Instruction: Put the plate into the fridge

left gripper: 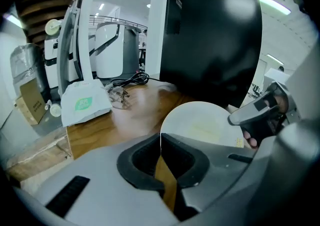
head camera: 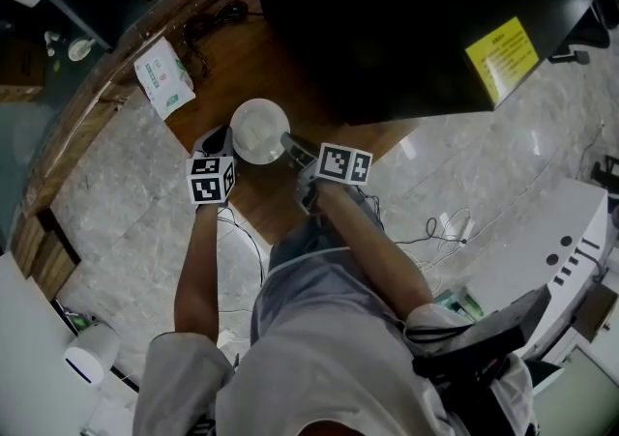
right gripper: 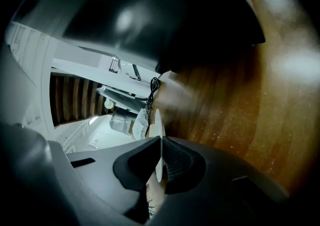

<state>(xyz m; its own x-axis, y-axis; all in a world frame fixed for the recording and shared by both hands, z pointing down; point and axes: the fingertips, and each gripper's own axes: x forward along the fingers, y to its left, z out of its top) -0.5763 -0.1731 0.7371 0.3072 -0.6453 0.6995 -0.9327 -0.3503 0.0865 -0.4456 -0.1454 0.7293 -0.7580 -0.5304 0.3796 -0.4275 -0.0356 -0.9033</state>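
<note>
Fridge (head camera: 416,18) reads as a black mass; I can't make out its door. Its yellow label (head camera: 502,55) and the white packet's (head camera: 164,77) green print are too small to read. Right gripper (right gripper: 160,146) clamps the plate (head camera: 259,128) rim over the wooden counter (head camera: 242,57), just left of the fridge. Left gripper (left gripper: 160,142) is closed and empty.

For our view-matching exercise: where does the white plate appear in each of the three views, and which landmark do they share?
Head view: the plate, just above centre, over the wooden table.
Left gripper view: plate right of centre, beyond the shut left gripper.
Right gripper view: plate edge-on, low centre, clamped in the right gripper.
Shared landmark: the black fridge.
</note>
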